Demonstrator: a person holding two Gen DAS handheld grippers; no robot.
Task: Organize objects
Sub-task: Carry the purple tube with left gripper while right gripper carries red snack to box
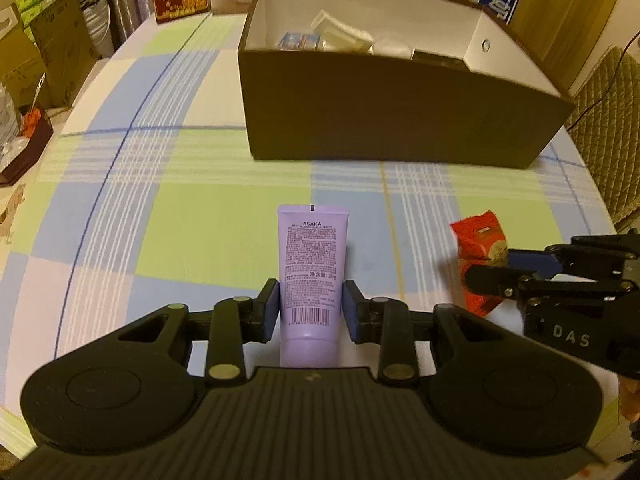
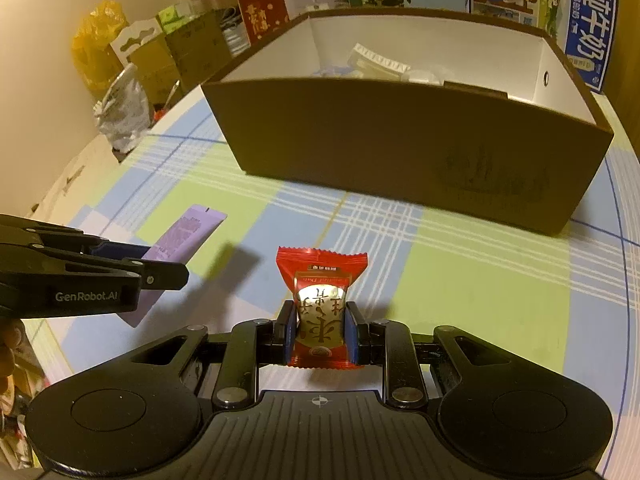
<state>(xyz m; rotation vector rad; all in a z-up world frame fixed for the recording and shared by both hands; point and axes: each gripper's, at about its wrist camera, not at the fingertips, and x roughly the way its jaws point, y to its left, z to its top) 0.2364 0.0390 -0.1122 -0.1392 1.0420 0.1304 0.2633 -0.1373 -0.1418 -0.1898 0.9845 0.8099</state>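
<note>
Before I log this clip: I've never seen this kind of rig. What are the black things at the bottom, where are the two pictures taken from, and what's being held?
No robot here: a person holds a pair of tongs in each hand, with a camera on each looking forward along its fingers. The left tongs grip a purple tube; the right tongs grip a red snack packet. Each view also shows the other tongs from the side. Ahead, on the checked tablecloth, stands an open brown box with a few small items already inside.
</note>
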